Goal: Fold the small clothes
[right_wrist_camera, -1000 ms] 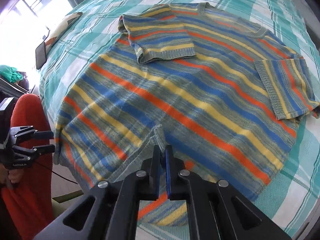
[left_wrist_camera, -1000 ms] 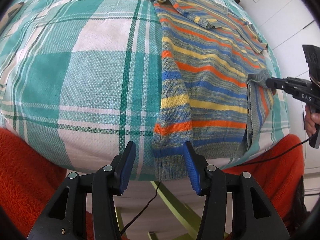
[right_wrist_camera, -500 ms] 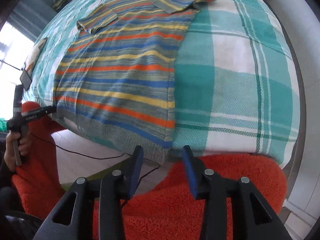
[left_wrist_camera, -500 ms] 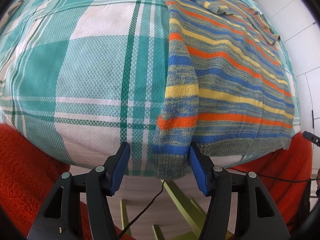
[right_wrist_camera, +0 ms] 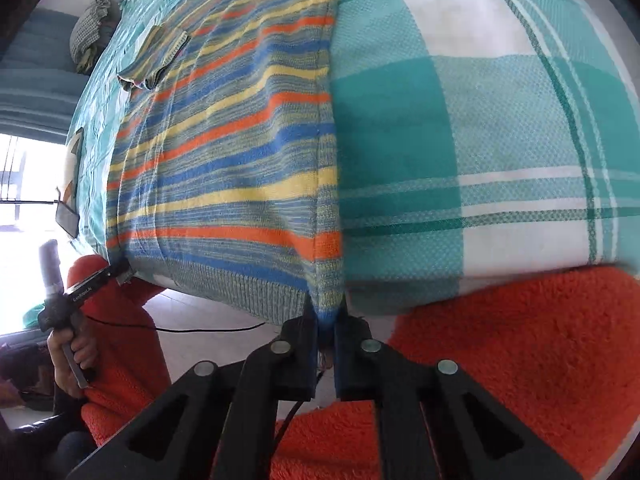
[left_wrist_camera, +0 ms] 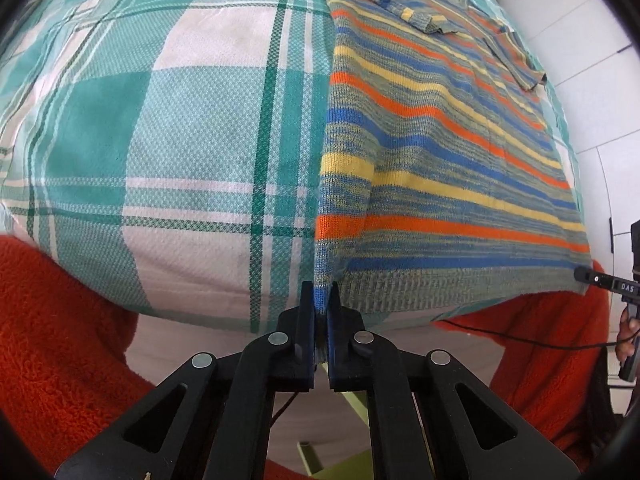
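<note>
Both my grippers have just clamped the striped sweater [left_wrist_camera: 440,152]'s hem corners — left gripper [left_wrist_camera: 319,312] and right gripper [right_wrist_camera: 326,320] each at six o'clock — on the plaid bedspread [left_wrist_camera: 180,140], so I reckon I can fold the hem upward.

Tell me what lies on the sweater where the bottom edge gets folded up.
Nothing foreign shows. Only the striped sweater own folded-in sleeves lie on its upper part; left gripper and right gripper each pinch a hem corner.
</note>
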`<state>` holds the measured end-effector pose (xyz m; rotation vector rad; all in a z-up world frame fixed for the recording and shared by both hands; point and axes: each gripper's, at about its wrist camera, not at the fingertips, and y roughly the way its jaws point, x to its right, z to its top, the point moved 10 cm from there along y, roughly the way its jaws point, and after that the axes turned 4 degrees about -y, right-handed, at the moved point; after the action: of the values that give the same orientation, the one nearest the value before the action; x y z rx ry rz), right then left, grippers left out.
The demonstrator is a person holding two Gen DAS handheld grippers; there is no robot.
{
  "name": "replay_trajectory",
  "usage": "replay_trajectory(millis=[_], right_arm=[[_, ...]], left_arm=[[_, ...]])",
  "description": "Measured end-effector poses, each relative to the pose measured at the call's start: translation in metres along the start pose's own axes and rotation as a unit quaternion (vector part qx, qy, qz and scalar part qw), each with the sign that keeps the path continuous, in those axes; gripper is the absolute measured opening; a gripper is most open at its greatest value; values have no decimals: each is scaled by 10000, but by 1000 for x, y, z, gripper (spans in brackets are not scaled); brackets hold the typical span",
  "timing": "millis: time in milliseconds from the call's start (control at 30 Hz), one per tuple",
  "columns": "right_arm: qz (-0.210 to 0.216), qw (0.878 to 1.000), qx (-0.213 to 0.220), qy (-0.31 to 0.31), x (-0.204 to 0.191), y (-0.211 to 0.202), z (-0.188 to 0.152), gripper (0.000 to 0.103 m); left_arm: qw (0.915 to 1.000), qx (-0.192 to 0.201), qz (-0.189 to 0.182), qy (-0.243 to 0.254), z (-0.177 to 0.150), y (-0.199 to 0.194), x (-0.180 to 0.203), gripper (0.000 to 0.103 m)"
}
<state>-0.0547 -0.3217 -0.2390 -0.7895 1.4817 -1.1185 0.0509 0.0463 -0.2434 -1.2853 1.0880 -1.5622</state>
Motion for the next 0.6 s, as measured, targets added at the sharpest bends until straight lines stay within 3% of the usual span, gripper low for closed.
replay_trajectory(millis=[133,300,600], right_arm=[[-492,9987,-111,-90,8,-4,-6,5],[-971,9946,-351,-139,23,31,1,5],[-1008,9945,-271,-25,29,37,12,6]], left_arm=[[9996,-159,-16,-251,-2,15,-7,2],[9989,-219,422,13,2,33,-4,2],[9973,-151,691,210,7,44,-1,3]])
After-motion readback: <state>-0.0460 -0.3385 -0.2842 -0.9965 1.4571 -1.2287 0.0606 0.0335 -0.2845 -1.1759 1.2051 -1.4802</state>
